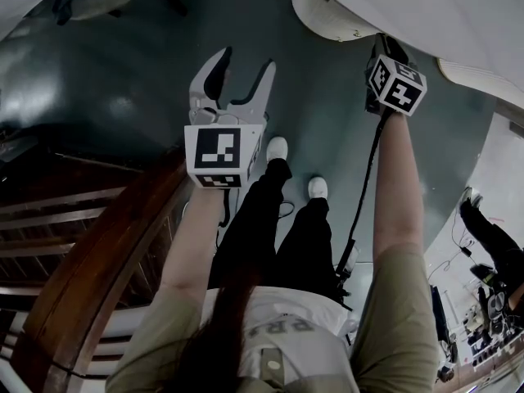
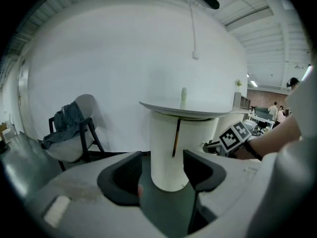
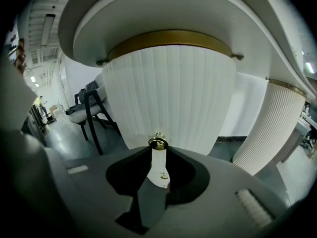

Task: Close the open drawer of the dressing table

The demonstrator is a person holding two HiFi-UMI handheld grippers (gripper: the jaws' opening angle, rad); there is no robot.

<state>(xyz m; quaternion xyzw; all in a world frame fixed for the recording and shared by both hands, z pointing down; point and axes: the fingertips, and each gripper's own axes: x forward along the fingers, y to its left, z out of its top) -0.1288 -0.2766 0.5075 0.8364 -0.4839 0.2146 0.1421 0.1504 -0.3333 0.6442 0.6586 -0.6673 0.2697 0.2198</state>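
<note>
Drawer's brass knob (image 3: 158, 142) clamped in the right gripper (image 3: 158, 149)

The white ribbed drawer (image 3: 168, 93) sits under the dressing table (image 1: 442, 6) top, far right. Closing looks about to begin, calling for a straight push inward. The left gripper (image 2: 162, 173) hangs wide open, empty.

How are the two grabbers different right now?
The left gripper is open with nothing between its jaws; the right gripper is closed on the gold knob. The left gripper hangs in open air over the floor, while the right gripper is at the white ribbed drawer front. Both carry a black-and-white marker cube.
</note>
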